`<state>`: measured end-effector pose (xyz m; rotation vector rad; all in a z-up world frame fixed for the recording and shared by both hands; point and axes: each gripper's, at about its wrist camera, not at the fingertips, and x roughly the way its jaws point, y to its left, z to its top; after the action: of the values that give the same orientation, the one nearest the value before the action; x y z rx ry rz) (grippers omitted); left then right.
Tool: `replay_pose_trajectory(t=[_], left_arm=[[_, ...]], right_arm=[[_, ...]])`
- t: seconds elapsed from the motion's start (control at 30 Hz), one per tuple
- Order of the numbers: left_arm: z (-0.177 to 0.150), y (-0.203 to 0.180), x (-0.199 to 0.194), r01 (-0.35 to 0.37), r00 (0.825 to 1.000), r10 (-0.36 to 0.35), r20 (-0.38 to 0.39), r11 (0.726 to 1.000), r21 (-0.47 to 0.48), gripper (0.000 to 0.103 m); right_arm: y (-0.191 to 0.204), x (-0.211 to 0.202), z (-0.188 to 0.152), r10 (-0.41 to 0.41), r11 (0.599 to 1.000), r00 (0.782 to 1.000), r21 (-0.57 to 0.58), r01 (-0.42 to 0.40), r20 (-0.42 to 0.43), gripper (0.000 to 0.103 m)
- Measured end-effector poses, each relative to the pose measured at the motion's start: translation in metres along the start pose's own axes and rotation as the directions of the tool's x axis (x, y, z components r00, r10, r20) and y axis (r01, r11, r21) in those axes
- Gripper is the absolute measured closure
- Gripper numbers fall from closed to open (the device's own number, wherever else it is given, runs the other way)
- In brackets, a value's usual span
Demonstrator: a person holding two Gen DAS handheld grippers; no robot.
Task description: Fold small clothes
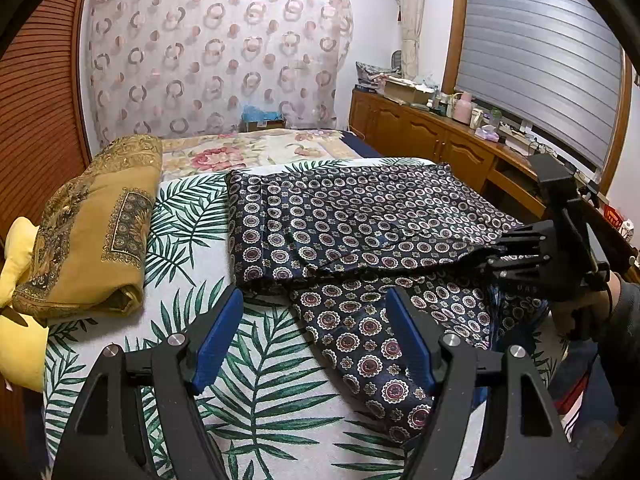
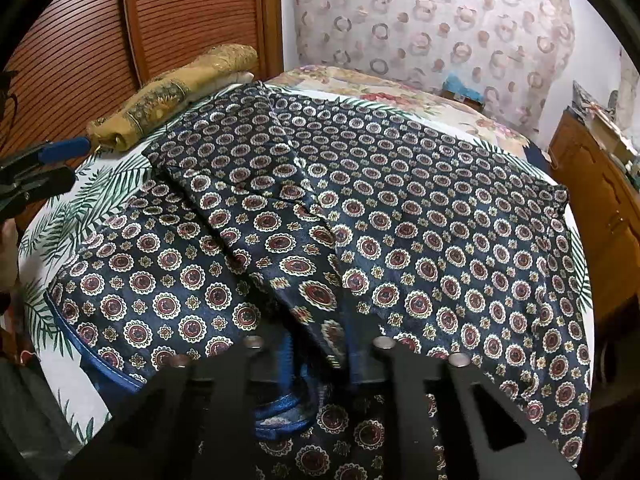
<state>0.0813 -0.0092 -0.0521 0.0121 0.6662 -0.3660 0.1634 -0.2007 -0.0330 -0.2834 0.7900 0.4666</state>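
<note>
A dark navy garment with red and white medallions lies partly folded on the palm-leaf sheet; it fills the right wrist view. My left gripper is open, blue pads apart, just above the garment's near left corner. My right gripper is at the garment's right edge, shut on a fold of the fabric. In the right wrist view its fingertips are hidden under the cloth they pinch. The left gripper's blue pad shows at the left edge.
A folded mustard patterned cloth lies on the bed's left side, with a yellow item beside it. A floral blanket lies behind. A wooden cabinet with clutter runs along the right wall. A slatted wooden door stands left.
</note>
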Motion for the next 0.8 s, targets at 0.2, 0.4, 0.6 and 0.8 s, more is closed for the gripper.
replay_pose_trajectory(t=[0.2,0.4,0.6,0.8], left_arm=[[-0.001,-0.001,0.0,0.0,1.0,0.0,-0.001,1.0,-0.002,0.028],[-0.001,-0.003,-0.001,0.003,1.0,-0.003,0.004,1.0,-0.002,0.028],[-0.001,-0.006,-0.002,0.005,1.0,-0.005,0.011,1.0,0.0,0.028],[-0.002,-0.011,-0.003,0.011,1.0,-0.011,0.02,1.0,0.003,0.028]], right_arm=[[-0.001,-0.027,-0.006,0.035,0.999,0.995,0.033,-0.038,0.098,0.095],[0.0,-0.056,-0.008,0.049,0.997,0.981,0.044,-0.058,0.186,0.098],[-0.012,-0.086,-0.021,0.024,0.997,0.967,0.069,-0.043,0.254,0.099],[-0.034,-0.102,-0.044,-0.031,0.992,0.967,0.126,-0.001,0.252,0.099]])
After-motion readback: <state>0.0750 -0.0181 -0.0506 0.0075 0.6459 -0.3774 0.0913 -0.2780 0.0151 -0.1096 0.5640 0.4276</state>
